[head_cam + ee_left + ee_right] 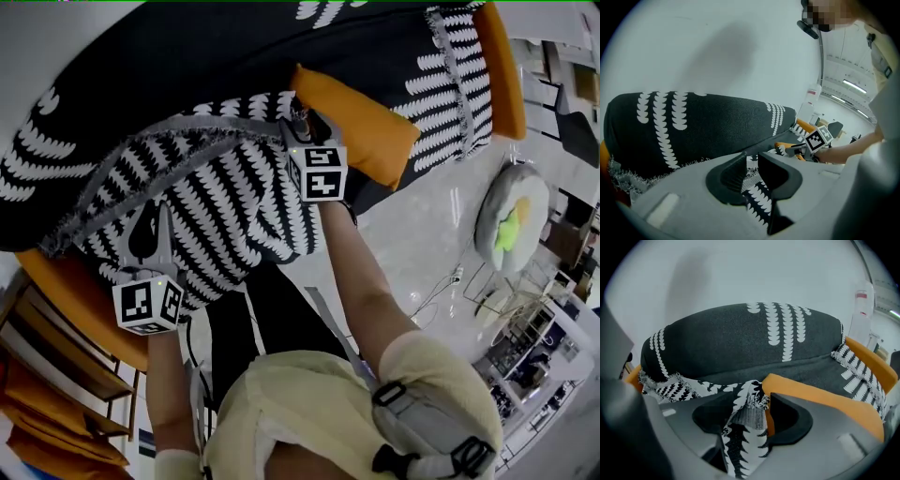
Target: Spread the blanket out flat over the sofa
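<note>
A black blanket with white leaf rows (216,187) lies draped over the orange sofa (503,66), covering its back and seat, with a rumpled fold near the front edge. My left gripper (150,236) sits at the fold's left end. In the left gripper view the gripper (751,180) is shut on a strip of the blanket (693,126). My right gripper (302,124) is beside an orange cushion (361,122). In the right gripper view the gripper (750,416) stands wide, and a bunched blanket (754,343) edge hangs loosely between its jaws next to the cushion (820,399).
A round grey floor cushion with a green and orange centre (511,220) lies right of the sofa on the pale floor. Orange shelving (56,375) stands at the lower left. Cluttered desks (525,361) fill the lower right. A white wall backs the sofa.
</note>
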Tool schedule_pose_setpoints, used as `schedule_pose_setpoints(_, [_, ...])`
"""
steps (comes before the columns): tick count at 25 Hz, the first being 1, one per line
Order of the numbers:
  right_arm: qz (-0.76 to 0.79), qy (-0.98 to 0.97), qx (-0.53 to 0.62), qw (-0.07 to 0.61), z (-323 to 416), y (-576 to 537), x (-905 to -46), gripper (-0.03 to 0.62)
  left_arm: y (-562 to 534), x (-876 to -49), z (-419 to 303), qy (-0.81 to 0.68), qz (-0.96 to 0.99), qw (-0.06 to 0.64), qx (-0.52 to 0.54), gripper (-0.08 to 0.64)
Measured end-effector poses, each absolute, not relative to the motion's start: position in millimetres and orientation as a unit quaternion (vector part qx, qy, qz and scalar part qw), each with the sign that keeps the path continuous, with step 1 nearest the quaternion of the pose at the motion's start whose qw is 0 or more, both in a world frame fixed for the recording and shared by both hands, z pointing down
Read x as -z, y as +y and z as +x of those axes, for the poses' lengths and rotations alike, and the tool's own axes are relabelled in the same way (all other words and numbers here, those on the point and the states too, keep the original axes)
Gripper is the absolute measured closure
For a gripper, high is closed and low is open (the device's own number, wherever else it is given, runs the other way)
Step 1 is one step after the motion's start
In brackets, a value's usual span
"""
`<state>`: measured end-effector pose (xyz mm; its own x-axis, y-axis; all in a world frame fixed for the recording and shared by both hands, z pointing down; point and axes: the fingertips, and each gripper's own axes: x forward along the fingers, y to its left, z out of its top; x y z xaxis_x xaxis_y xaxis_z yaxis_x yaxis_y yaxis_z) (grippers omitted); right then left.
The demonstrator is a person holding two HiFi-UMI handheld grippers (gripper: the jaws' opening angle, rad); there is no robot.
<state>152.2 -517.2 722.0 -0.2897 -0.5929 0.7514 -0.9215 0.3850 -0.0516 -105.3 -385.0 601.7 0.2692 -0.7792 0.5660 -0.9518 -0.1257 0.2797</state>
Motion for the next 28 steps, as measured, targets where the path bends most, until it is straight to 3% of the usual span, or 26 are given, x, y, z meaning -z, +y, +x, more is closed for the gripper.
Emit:
schedule_pose_setpoints(8, [0.503, -0.749, -0.239, 0.36, 152, -517, -728, 0.351, -392, -603, -106, -0.598, 0.728, 0.305, -0.138, 0.483])
schedule_pose_setpoints(13, [0.491, -0.746, -0.184, 0.411, 125, -504, -745, 0.424, -383, -618, -135, -0.604, 0.725, 0.307, -0.127, 0.485])
schedule_pose_setpoints(16, [0.481, -0.746, -0.182, 0.423, 127, -508, -743, 0.52, -391, -612, -130, -0.607, 0.721, 0.307, -0.129, 0.486])
schedule_pose_setpoints(18, [0.48, -0.745, -0.192, 0.421, 136, -513, -735, 0.549, -396, -603, -120, -0.61, 0.719, 0.306, -0.131, 0.486])
schedule_pose_setpoints(28, [0.458, -0.783, -0.2, 0.371, 124, -467, -683, 0.561, -333, -578, -138, -0.644, 0.701, 0.282, -0.121, 0.489])
